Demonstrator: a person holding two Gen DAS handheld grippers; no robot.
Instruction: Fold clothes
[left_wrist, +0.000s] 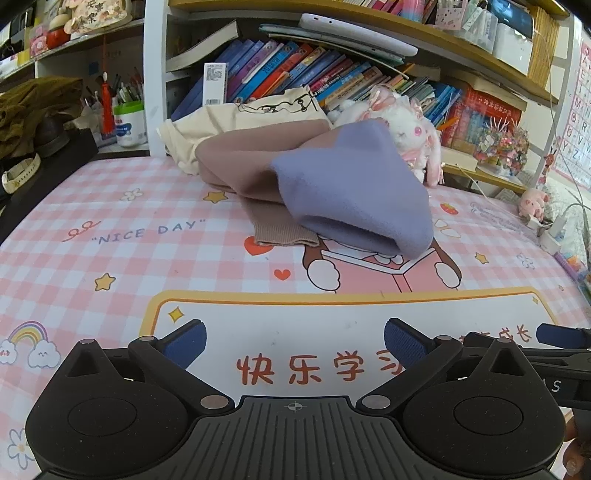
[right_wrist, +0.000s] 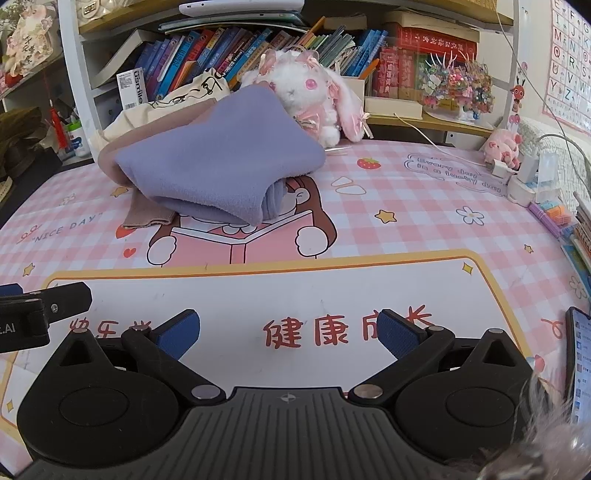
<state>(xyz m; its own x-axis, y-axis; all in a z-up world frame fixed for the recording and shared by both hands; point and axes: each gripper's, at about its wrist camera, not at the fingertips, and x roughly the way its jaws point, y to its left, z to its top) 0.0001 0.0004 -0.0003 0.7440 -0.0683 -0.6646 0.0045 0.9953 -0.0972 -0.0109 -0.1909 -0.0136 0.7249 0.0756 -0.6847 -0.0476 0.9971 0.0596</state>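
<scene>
I held the left gripper and right gripper side by side with both jaws spread wide and empty, because the purple-and-brown garment lay heaped well ahead of them, awaiting folding.

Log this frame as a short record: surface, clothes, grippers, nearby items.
surface: pink checked mat
clothes: purple garment lying bundled over brown garment; cream garment behind them
left gripper: open, empty, short of the clothes
right gripper: open, empty, short of the clothes
nearby: plush rabbit beside the pile; phone at right edge
</scene>
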